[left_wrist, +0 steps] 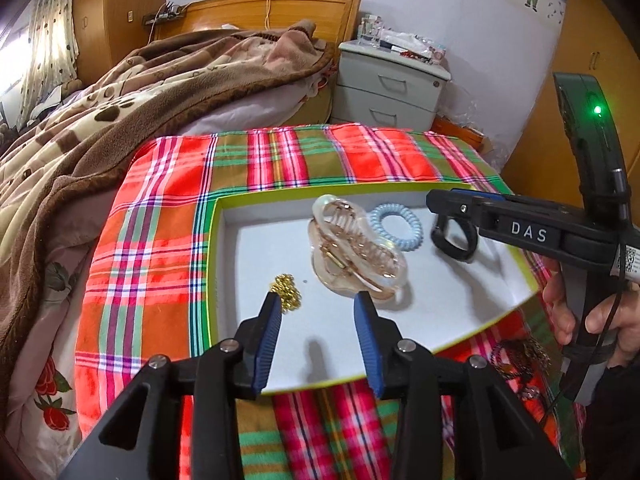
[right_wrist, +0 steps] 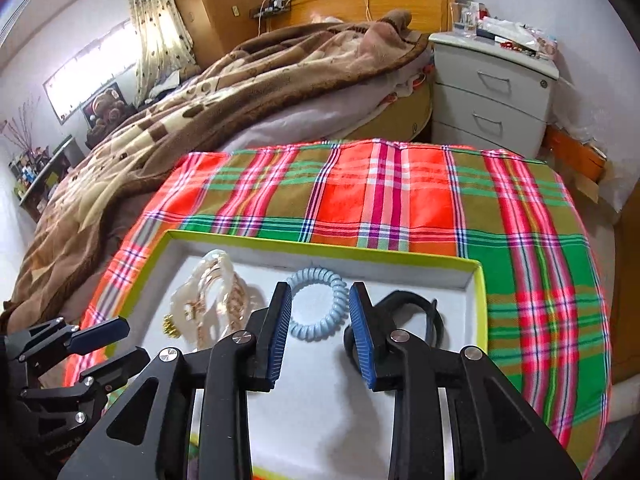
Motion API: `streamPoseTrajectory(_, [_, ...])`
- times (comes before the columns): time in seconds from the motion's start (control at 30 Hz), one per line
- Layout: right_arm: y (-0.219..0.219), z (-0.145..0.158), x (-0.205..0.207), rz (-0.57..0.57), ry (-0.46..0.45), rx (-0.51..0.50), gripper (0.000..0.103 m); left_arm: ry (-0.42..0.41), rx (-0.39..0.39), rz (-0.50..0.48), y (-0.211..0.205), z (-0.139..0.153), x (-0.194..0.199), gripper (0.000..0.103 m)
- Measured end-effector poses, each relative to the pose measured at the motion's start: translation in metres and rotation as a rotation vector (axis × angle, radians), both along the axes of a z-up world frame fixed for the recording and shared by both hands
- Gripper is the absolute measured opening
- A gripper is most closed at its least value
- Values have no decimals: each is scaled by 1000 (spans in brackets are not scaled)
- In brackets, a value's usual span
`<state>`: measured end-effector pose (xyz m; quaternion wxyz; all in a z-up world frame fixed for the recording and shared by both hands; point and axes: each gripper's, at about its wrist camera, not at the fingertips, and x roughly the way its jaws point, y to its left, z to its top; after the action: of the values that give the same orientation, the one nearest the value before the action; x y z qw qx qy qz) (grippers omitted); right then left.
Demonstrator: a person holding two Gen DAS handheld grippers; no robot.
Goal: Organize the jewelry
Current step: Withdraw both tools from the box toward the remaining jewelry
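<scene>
A shallow white tray with a lime-green rim lies on a plaid cloth. In it are a small gold piece, a clear and rose-gold hair claw, a pale blue spiral hair tie and a black band. My left gripper hovers open over the tray's near left part, beside the gold piece, holding nothing. My right gripper is open above the hair tie and black band, also empty.
The plaid cloth covers a surface beside a bed with a brown blanket. A grey nightstand stands behind. Dark beads lie on the cloth outside the tray, near a person's hand.
</scene>
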<state>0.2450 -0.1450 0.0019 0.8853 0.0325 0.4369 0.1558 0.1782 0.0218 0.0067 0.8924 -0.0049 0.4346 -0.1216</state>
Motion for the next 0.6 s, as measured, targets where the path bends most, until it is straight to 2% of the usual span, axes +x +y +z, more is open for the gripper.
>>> streamPoseTrajectory(0.3, [-23,16,-51,-44,-51,27,31,7,-66,-51,-9,6,-32,43])
streamPoseTrajectory(0.43, [-41,17,-77,-74,-56,32,31,27,-92,-74,-15,1,-43,44])
streamPoseTrajectory(0.6, [-61,17,-107,-108,-61,19,31,80,-162,-82,-17,-12,-54,44])
